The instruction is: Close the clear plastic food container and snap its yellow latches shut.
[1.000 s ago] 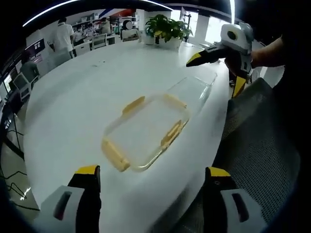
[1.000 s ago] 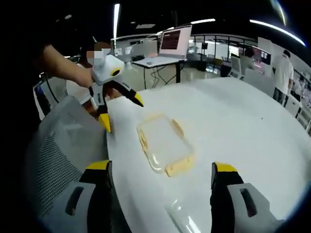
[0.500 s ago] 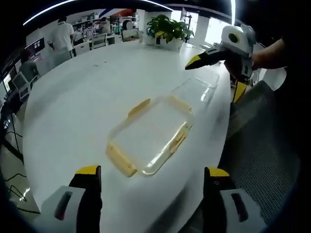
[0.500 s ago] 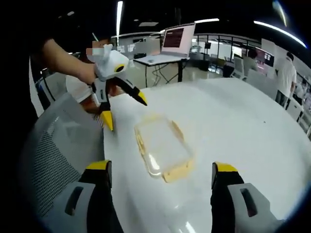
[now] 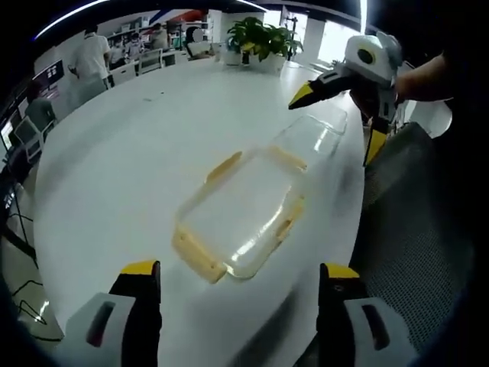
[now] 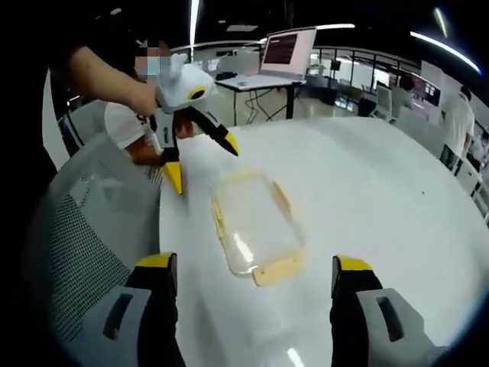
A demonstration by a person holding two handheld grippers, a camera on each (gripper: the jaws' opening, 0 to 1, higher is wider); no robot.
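Observation:
A clear lid (image 5: 241,214) with yellow latches (image 5: 197,258) on its edges lies flat on the white table (image 5: 114,153). Beyond it, touching its far end, rests the clear container base (image 5: 315,131). My left gripper (image 5: 238,279) is open just short of the lid, with nothing between its jaws. My right gripper (image 5: 336,122) comes in from the upper right, open and held above the base. In the right gripper view the lid (image 6: 252,222) lies ahead of my open right gripper (image 6: 254,267), and the left gripper (image 6: 202,162) hangs open at the lid's far left end.
A grey mesh chair (image 5: 416,229) stands against the table edge nearest the person; it shows again as the chair (image 6: 84,229). Potted plants (image 5: 260,38) sit at the table's far side. A laptop (image 6: 286,53) stands on a desk behind. People (image 5: 88,57) are in the background.
Both views have shifted a little closer to the lid, which now looks larger. Both grippers remain open and nothing has been taken hold of.

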